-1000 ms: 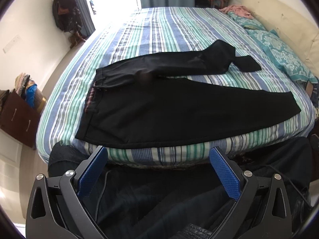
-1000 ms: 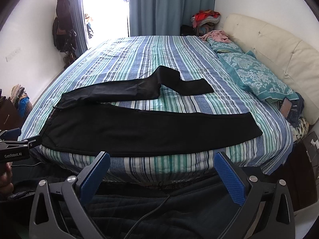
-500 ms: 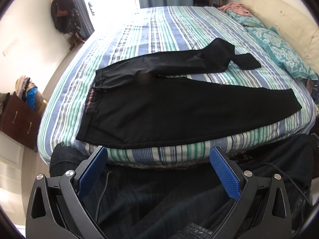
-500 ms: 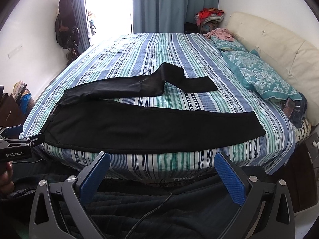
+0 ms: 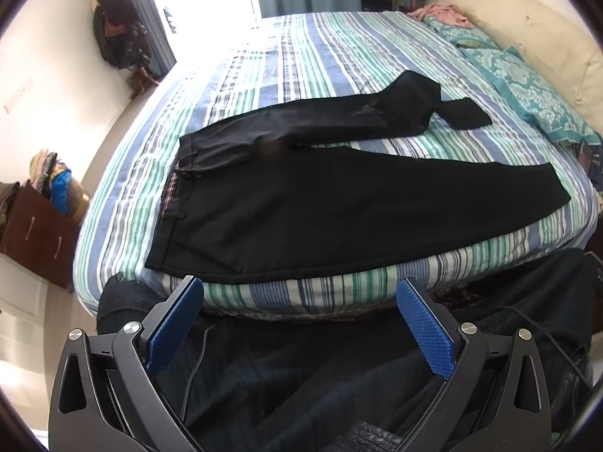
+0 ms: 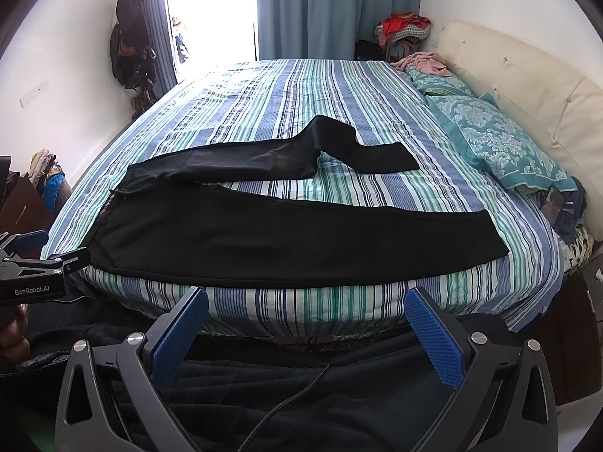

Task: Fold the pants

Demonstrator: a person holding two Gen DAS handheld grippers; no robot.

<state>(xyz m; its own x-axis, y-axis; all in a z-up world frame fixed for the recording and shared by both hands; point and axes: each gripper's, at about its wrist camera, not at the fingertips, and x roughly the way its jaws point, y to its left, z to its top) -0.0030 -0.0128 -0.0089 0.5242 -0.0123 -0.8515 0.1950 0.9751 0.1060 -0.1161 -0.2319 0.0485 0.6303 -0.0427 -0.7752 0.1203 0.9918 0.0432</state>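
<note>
Black pants point(image 5: 339, 207) point(image 6: 282, 241) lie spread on the striped bed, waistband at the left, legs running right. The near leg lies straight along the bed's front edge; the far leg bends at its lower end. My left gripper point(image 5: 299, 293) hangs open below the bed's front edge, short of the pants' near hem, holding nothing. My right gripper point(image 6: 307, 303) is open too, in front of the near leg's middle, also apart from the cloth. The left gripper point(image 6: 41, 263) shows at the left edge of the right wrist view, near the waistband corner.
The striped bed point(image 6: 301, 86) has teal pillows point(image 6: 501, 143) and a cream headboard point(image 6: 527, 86) at the right. A dark quilted cloth and a cable point(image 6: 286, 403) lie below the grippers. A brown cabinet point(image 5: 34, 233) stands left; a hand point(image 6: 13, 333) holds the left gripper.
Both views have shifted slightly; the grippers have edged a little closer to the bed's front edge. The pants lie as before and both grippers stay open.
</note>
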